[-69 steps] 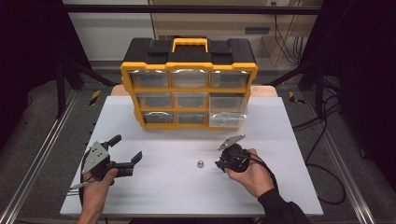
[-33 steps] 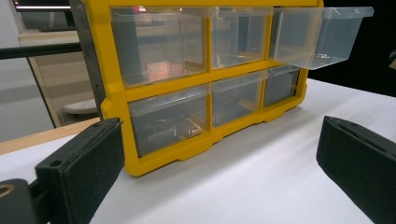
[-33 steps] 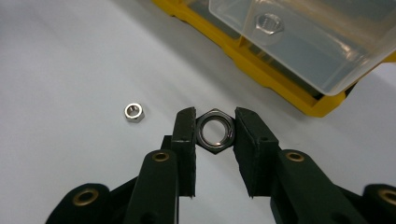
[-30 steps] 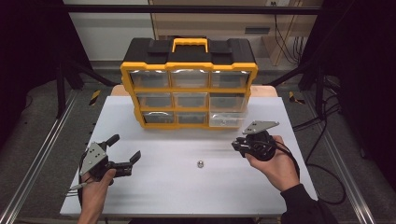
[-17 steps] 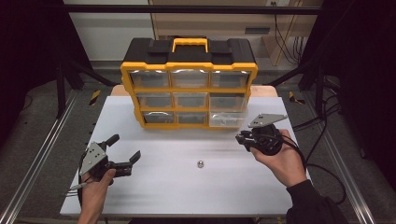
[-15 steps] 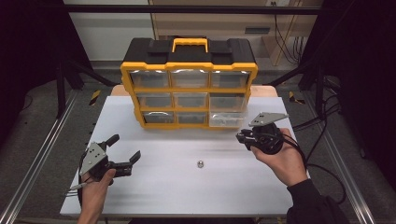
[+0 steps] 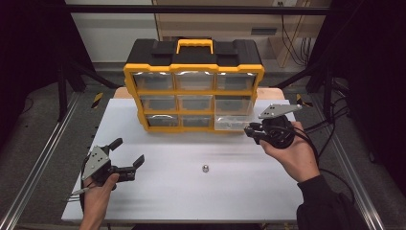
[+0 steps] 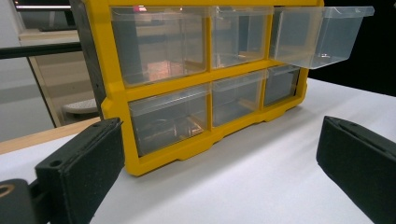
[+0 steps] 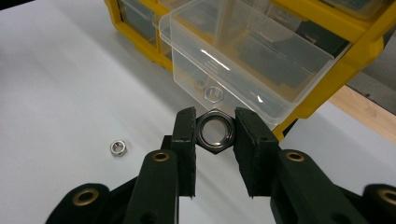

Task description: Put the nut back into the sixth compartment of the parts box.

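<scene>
Pinching a dark steel hex nut (image 9: 214,131), the right gripper (image 9: 214,140) could drop it short of the pulled-out clear plastic drawer (image 9: 261,70) if released early; left gripper (image 7: 128,152) gapes empty.

left gripper (image 7: 125,154): black jaws, chunky flat pads, grey three-cornered plate on top
right gripper (image 9: 214,133): same black build, brass-ringed screw holes, black cable trailing off
sleeve (image 7: 330,206): dark, long, right arm

Right gripper (image 9: 214,135), clamped on a dark hex nut (image 9: 214,132), has travelled from beside the loose nut (image 9: 118,148) on the table up to the pulled-out clear drawer (image 9: 247,60), which now lies directly ahead of its jaws.
</scene>
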`<action>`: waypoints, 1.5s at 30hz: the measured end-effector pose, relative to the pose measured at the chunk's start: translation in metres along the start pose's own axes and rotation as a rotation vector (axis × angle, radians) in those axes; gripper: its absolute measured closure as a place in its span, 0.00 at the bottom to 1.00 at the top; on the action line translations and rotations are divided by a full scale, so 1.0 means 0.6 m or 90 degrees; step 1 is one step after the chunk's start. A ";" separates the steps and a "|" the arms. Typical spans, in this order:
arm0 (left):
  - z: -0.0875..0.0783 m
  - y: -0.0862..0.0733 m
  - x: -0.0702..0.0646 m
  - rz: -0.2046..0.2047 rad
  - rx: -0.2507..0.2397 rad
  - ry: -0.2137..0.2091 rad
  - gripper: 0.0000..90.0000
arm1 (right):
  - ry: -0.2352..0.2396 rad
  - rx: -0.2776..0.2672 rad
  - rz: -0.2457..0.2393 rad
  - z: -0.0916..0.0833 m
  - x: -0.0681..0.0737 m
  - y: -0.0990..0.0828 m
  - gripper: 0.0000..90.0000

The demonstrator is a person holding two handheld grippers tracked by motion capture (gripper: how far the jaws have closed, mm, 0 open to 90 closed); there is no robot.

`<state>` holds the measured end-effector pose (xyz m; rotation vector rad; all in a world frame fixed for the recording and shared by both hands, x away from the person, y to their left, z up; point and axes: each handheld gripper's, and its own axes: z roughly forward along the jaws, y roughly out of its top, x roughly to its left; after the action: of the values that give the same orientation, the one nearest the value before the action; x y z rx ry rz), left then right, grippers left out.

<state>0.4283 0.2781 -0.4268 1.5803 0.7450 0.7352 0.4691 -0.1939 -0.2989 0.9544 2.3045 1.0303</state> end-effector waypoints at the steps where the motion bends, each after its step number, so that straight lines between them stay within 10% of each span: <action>1: 0.000 0.000 0.000 0.000 0.000 0.000 0.01 | 0.003 0.002 -0.002 -0.001 -0.001 0.002 0.78; 45: 0.000 0.000 0.001 -0.002 0.000 -0.001 0.01 | -0.002 -0.015 -0.007 -0.013 -0.018 0.064 0.78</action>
<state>0.4287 0.2784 -0.4267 1.5800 0.7456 0.7316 0.4873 -0.1868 -0.2632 0.9330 2.2876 1.0475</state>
